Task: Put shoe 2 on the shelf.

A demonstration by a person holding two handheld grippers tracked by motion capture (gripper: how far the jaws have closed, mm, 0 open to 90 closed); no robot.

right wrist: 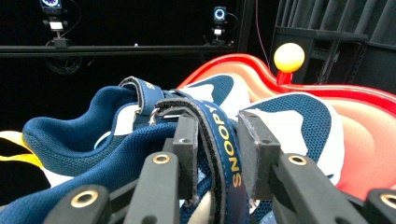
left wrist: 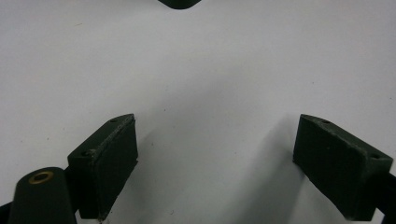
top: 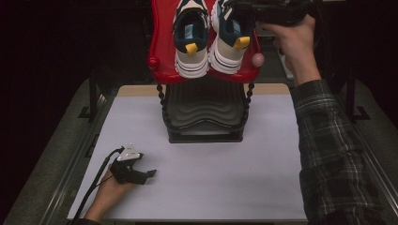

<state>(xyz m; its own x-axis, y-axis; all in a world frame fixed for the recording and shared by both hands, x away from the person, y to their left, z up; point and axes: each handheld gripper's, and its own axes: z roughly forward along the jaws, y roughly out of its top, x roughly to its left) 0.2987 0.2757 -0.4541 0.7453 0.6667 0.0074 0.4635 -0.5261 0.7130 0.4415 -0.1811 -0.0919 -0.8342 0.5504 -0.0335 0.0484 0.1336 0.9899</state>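
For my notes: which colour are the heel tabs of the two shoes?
Yellow heel tabs, clearest in the high view.

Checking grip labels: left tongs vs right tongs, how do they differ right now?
1. The left tongs sit low over the pale grey table top; the right tongs are up at the red plastic shoe rack.
2. Left jaws stand wide apart with nothing between them; right jaws are narrowed around the navy blue SNOOPY strap of the right-hand sneaker.
Both have black jaws.

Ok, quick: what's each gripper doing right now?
Left gripper: open, holding nothing, low over the table.
Right gripper: jaws either side of the shoe's strap; grip cannot be told.
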